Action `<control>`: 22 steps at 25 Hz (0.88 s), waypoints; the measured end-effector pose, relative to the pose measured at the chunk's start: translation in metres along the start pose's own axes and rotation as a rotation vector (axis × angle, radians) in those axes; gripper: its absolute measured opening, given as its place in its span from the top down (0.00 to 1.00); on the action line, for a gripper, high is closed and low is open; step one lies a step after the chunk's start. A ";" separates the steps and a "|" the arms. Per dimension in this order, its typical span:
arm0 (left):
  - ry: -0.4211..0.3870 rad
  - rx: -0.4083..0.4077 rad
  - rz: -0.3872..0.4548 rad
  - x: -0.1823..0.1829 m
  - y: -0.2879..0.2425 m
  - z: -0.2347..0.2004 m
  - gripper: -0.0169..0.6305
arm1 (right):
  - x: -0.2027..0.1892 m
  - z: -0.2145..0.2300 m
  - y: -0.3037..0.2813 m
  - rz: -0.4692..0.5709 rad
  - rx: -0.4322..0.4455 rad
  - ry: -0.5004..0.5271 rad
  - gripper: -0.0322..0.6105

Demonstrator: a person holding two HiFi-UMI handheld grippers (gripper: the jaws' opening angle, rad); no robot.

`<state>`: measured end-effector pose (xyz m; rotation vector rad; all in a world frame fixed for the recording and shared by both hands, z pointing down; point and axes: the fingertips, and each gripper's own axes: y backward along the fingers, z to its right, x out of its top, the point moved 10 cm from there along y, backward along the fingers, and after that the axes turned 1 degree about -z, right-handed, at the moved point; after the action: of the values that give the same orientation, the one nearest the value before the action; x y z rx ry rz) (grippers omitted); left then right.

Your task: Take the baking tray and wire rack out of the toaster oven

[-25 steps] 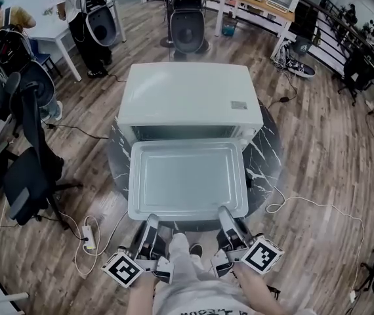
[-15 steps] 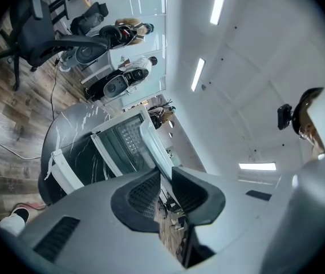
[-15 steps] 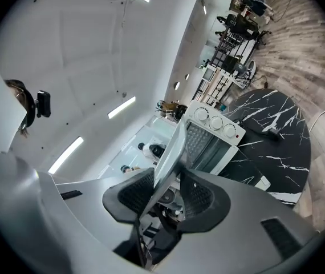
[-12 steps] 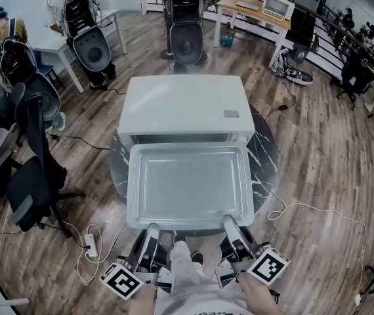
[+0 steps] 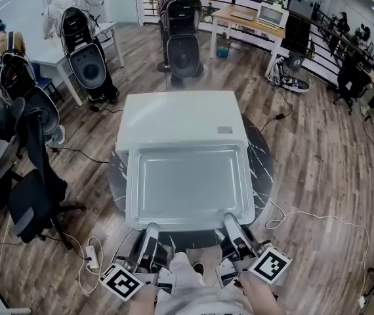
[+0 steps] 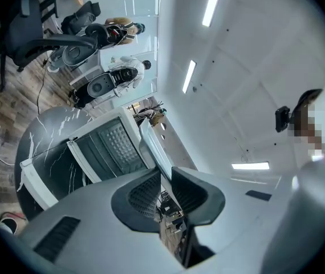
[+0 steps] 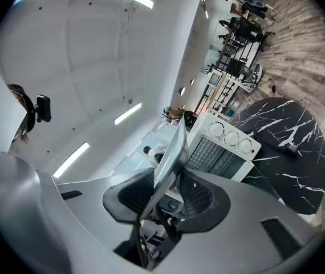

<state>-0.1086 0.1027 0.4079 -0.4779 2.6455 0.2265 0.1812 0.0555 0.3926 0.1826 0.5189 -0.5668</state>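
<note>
Both grippers hold a shallow grey baking tray [image 5: 190,186] level above the front of the white toaster oven [image 5: 180,117]. My left gripper [image 5: 150,230] is shut on the tray's near rim at the left, and my right gripper [image 5: 230,220] is shut on that rim at the right. In the left gripper view the tray's edge [image 6: 151,144] runs in between the pads of the left gripper [image 6: 165,182], with the oven [image 6: 102,144] below it. In the right gripper view the tray [image 7: 174,144] stands edge-on in the right gripper [image 7: 168,190]. A grid pattern shows in the oven's mouth [image 7: 211,153].
The oven stands on a round black marble table [image 5: 264,166]. Dark office chairs [image 5: 33,189] crowd the left side. A cable and power strip [image 5: 95,258] lie on the wooden floor near my feet. People and desks [image 5: 252,15] are at the back.
The tray has risen with both grippers and now hides the oven's open front and door in the head view. Both grips are unchanged.
</note>
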 end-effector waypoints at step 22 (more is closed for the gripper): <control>0.036 -0.017 -0.033 0.057 -0.081 -0.031 0.89 | 0.025 0.012 -0.091 0.018 -0.040 -0.016 0.75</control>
<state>-0.1391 0.0038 0.4036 -0.5359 2.6701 0.2329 0.1537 -0.0360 0.3874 0.1441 0.5120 -0.5392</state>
